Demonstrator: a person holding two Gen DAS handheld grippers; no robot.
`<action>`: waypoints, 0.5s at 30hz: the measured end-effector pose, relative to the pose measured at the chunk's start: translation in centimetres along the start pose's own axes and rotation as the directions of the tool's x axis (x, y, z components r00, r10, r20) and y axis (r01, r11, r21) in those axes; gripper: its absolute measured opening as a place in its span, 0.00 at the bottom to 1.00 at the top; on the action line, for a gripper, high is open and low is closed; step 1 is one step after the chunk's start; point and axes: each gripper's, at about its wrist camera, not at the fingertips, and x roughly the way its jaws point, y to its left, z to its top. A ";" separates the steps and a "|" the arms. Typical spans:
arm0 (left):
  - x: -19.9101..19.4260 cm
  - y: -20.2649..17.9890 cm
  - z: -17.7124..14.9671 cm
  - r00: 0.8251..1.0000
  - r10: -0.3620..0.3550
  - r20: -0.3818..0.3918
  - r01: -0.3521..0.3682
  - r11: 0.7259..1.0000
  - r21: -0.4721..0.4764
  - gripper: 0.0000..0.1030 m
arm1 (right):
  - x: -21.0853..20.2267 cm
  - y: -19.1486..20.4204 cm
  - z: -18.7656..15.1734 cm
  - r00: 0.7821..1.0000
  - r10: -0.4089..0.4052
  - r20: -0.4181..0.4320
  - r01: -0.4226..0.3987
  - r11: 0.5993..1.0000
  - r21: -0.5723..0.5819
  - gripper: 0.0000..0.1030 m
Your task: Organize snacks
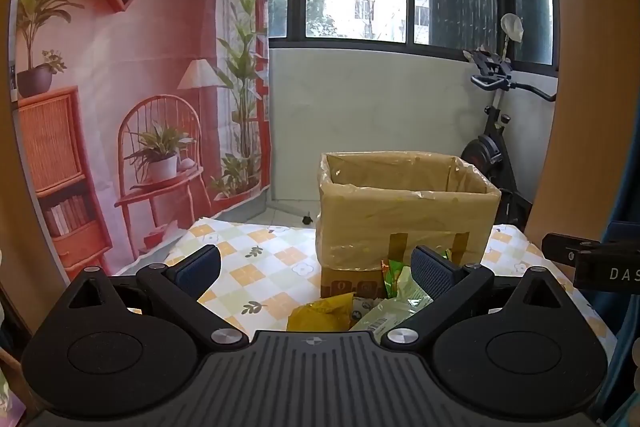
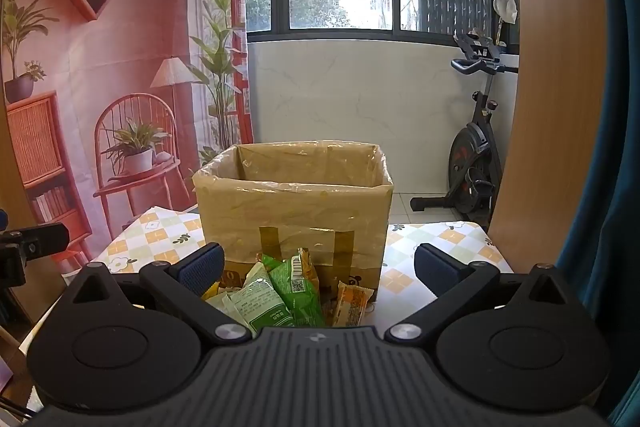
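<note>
An open cardboard box (image 1: 404,215) lined with clear plastic stands on the checked tablecloth (image 1: 256,267); it also shows in the right wrist view (image 2: 292,203). Several snack packets lie in a pile in front of it: a yellow packet (image 1: 320,315), green packets (image 1: 394,303) (image 2: 296,287), a pale green packet (image 2: 260,301) and an orange packet (image 2: 352,303). My left gripper (image 1: 316,267) is open and empty, above the near side of the pile. My right gripper (image 2: 318,265) is open and empty, just above the pile.
A printed backdrop (image 1: 132,87) hangs at the left. An exercise bike (image 2: 476,155) stands by the window at the right. A wooden panel (image 2: 552,107) and blue curtain (image 2: 616,147) are close on the right. The other gripper's body shows at the view's edge (image 1: 600,259).
</note>
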 end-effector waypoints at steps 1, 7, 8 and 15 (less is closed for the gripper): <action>0.0 0.0 0.0 1.000 0.001 0.001 -0.001 1.000 0.000 0.99 | 0.0 0.0 0.0 1.000 0.000 0.000 0.000 1.000 0.000 1.00; 0.0 0.0 0.0 1.000 0.002 0.001 -0.002 1.000 -0.004 0.99 | 0.0 0.0 0.0 1.000 0.000 -0.001 0.000 1.000 0.000 1.00; 0.0 0.1 0.0 1.000 0.003 0.001 -0.003 1.000 -0.005 0.99 | 0.0 0.0 0.0 1.000 0.000 -0.001 0.000 1.000 0.000 1.00; 0.0 0.1 0.1 1.000 0.003 0.001 -0.003 1.000 -0.007 0.99 | 0.0 0.0 0.0 1.000 0.000 -0.001 0.000 1.000 -0.001 1.00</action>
